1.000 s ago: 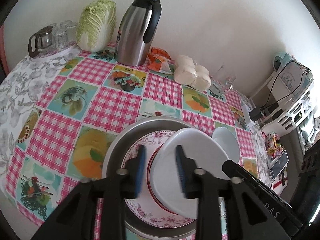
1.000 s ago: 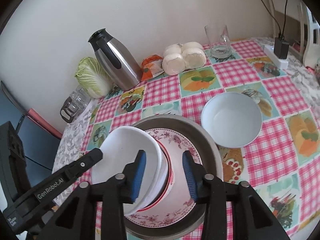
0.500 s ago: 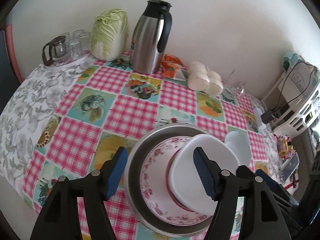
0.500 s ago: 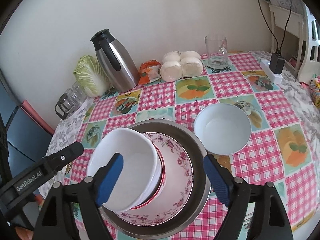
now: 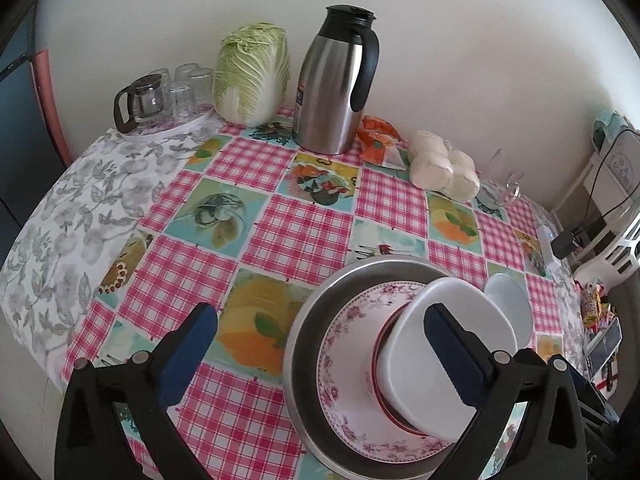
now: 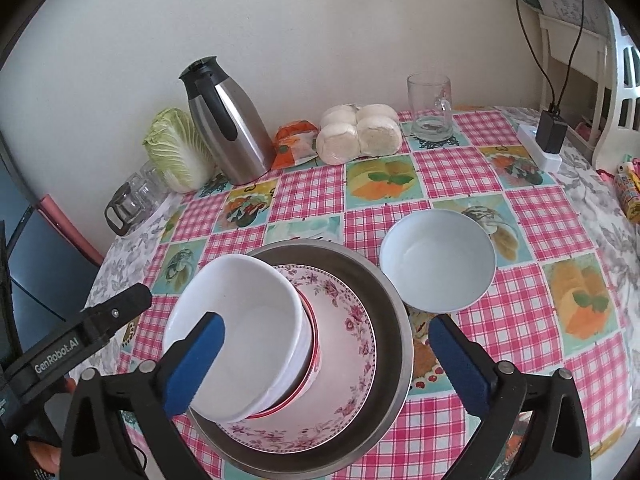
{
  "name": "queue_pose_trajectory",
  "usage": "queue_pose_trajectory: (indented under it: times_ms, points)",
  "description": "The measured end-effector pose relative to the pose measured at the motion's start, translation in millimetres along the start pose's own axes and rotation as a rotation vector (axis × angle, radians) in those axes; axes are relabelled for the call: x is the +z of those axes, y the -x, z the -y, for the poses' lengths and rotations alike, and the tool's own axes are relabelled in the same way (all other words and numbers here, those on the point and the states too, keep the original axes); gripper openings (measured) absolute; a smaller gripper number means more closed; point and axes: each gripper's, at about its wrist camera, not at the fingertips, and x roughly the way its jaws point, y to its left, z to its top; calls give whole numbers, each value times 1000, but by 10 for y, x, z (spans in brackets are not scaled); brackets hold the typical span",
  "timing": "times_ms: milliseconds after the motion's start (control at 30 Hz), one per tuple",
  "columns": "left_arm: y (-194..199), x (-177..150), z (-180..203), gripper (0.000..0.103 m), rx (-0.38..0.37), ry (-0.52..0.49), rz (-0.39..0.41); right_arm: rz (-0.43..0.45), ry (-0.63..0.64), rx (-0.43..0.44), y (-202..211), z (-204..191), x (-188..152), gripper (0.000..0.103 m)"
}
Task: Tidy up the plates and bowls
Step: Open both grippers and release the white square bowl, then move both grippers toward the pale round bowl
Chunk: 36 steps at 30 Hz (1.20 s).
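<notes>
Bowls and plates are mostly gathered: a white bowl [image 6: 236, 332] sits tilted in a red-rimmed bowl [image 6: 312, 344], on a floral plate [image 6: 344, 364] inside a metal basin [image 6: 396, 320], directly ahead of both tongs. The right tongs [image 6: 326, 364] have just been opening and stand spread wide, pinching nothing, the stack showing between their blue pads; the left tongs [image 5: 320, 360] have likewise just been opening and hold nothing. One loose white bowl [image 6: 436, 260] rests on the tabletop [image 6: 520, 208] just beyond the basin, ahead of the right tongs' right finger. The stacking step looks finished and released; next, seemingly, the right tongs should pinch the loose bowl's rim and nest it on the tilted stack gently.
</notes>
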Motion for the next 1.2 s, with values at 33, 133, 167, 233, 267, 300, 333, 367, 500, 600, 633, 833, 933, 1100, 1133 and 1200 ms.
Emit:
queue_pose_trajectory:
  times_ms: [33,133,167,233,267,300,333,367,500,600,633,833,933,1100,1133,1200]
  points:
    - [1,0,-8,103,2,1,2,0,1,-2,-3,3,-2,103]
    - [1,-1,-15,103,13,0,2,-3,-3,0,-4,22,0,103]
    - [-2,-3,-13,103,17,-2,0,-1,-5,0,2,30,2,103]
    - [-11,-8,-9,103,23,-5,-4,1,-7,0,16,44,4,103]
    - [-11,-10,-8,103,24,-5,-6,0,-6,1,23,49,6,103]
    - [-9,-12,-6,103,24,-5,-6,0,-5,1,24,50,9,103]
    - [-6,-12,-4,103,25,-5,-5,0,-4,1,27,53,11,103]
    - [-8,-10,-6,103,25,-6,-4,-1,-4,0,31,58,12,103]
    - [33,-17,11,103,26,-7,7,2,-10,6,61,92,17,103]
    - [61,-17,44,103,25,-16,11,7,-19,10,89,137,26,103]
    - [72,-20,62,103,24,-19,12,9,-23,12,102,159,30,103]
    - [152,-53,236,103,-3,-31,23,20,-48,8,173,324,52,103]
    - [224,-69,391,103,-20,-53,42,28,-73,3,218,477,71,103]
    - [310,-74,715,103,-59,-113,65,46,-128,-17,290,758,80,103]
    - [318,-79,785,103,-66,-128,66,52,-143,-21,310,831,82,103]
    - [325,-97,915,103,-89,-151,61,61,-167,-26,344,953,87,103]
